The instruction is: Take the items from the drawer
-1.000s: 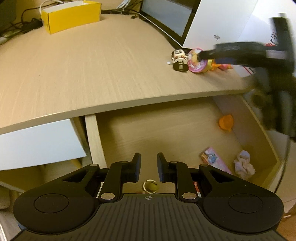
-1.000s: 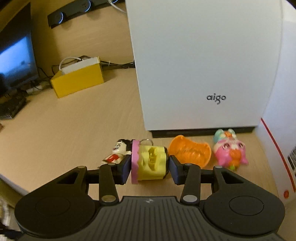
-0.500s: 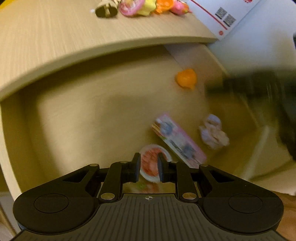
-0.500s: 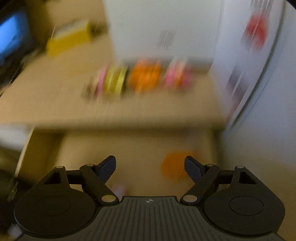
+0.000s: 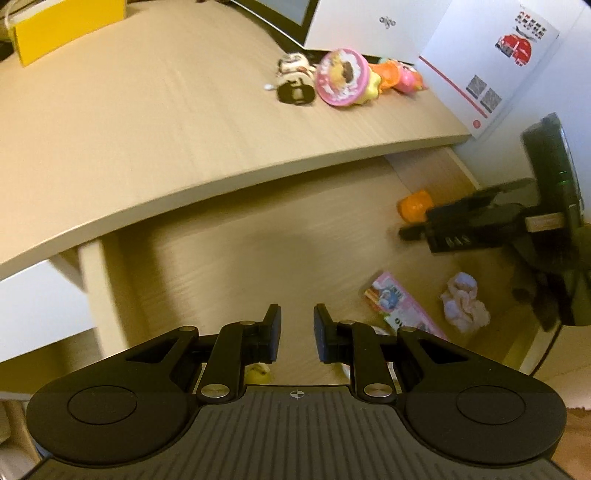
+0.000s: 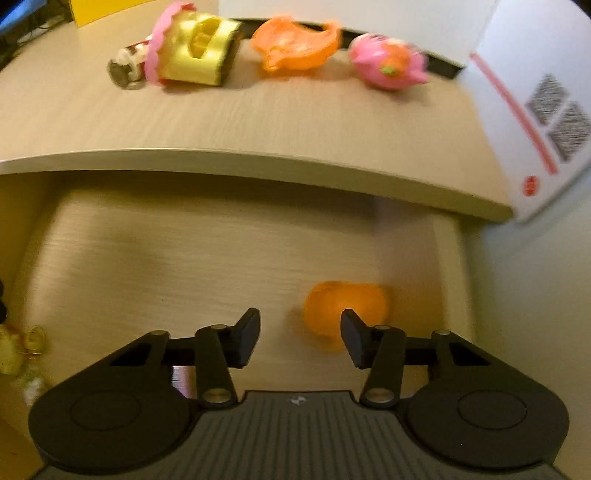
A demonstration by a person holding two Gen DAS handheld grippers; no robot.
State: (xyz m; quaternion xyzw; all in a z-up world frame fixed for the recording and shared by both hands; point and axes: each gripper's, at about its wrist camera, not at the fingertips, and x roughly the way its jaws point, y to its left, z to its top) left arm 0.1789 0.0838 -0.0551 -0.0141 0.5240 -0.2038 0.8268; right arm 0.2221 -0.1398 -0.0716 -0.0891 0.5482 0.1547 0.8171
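The open drawer [image 5: 240, 266] under the desk holds an orange toy [image 5: 415, 205], a pink booklet [image 5: 399, 310], a crumpled pale cloth [image 5: 463, 306] and a small yellow toy [image 5: 258, 373]. My left gripper [image 5: 297, 332] hovers over the drawer's near part, its jaws a narrow gap apart with nothing between them. My right gripper [image 6: 300, 339] points down into the drawer [image 6: 184, 258]. Its jaws are closing with nothing between them. The orange toy [image 6: 343, 306] lies just beyond and partly behind its right finger, untouched. From the left wrist view the right gripper [image 5: 408, 232] sits beside that toy.
On the desk top [image 6: 258, 122] stand a small figure [image 6: 125, 70], a yellow-and-pink toy [image 6: 192, 48], an orange shell [image 6: 295, 40] and a pink toy [image 6: 388, 62]. A white box [image 6: 535, 92] is at the right edge, a yellow box [image 5: 70, 24] far left.
My right gripper let go of the yellow-and-pink toy on the desk, opened wide, and dropped into the drawer beside the orange toy. The left wrist view dipped into the drawer and swung back up.
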